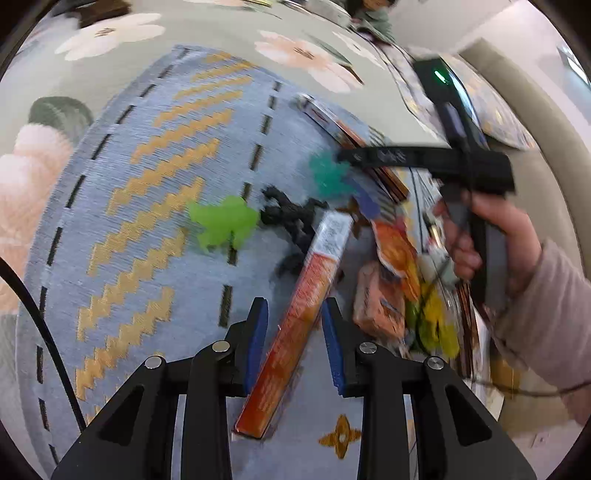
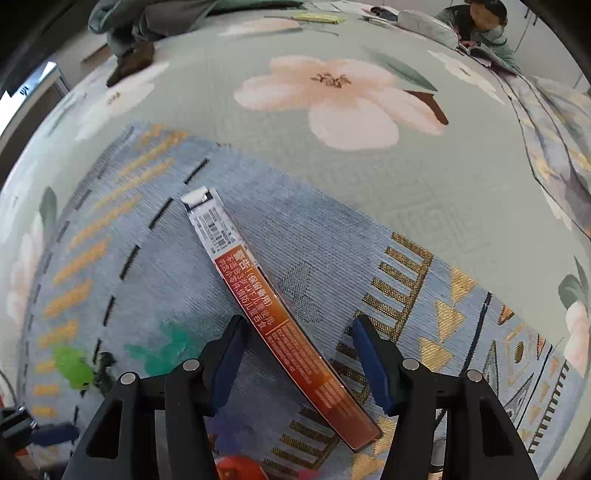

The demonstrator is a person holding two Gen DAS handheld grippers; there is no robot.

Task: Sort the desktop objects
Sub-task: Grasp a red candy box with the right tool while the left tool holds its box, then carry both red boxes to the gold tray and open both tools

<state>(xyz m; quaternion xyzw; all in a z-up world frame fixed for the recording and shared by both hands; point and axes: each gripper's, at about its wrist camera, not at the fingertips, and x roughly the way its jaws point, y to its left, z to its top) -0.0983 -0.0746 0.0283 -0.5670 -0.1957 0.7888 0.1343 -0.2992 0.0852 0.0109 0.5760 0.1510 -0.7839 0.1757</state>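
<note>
Left-wrist view, nearest the lens: the left gripper (image 1: 294,339) stands with its jaws parted, the blue pads (image 1: 255,343) flanking the lower half of a long orange box (image 1: 295,325) that lies flat on the blue patterned mat (image 1: 140,229); whether either pad touches the box cannot be told, and nothing is lifted. Right-wrist view: the right gripper (image 2: 299,363) is likewise spread wide, its jaws straddling what is evidently the same orange box (image 2: 280,314), which runs diagonally from a barcoded white end up and to the left to a dark orange end near the lower right; the pads stand apart from its sides. Middle distance, left-wrist view: a lime-green figure (image 1: 223,223), a black figure (image 1: 291,225) and a teal figure (image 1: 327,177) lie on the mat just beyond the box, with a heap of orange and yellow snack packets (image 1: 402,288) to their right; a hand (image 1: 495,240) holding the other gripper crosses the heap, motion-blurred. Beyond the mat lies a pale green floral cloth (image 2: 332,99), and at its far edge a seated person (image 2: 480,22). Judged step: selection of the box for sorting, with both tools poised over it. The next move calls for one gripper to close squarely across the box's narrow width near its middle, the other yielding, since the slick wrapping may slip or pivot if pinched off-centre.
</note>
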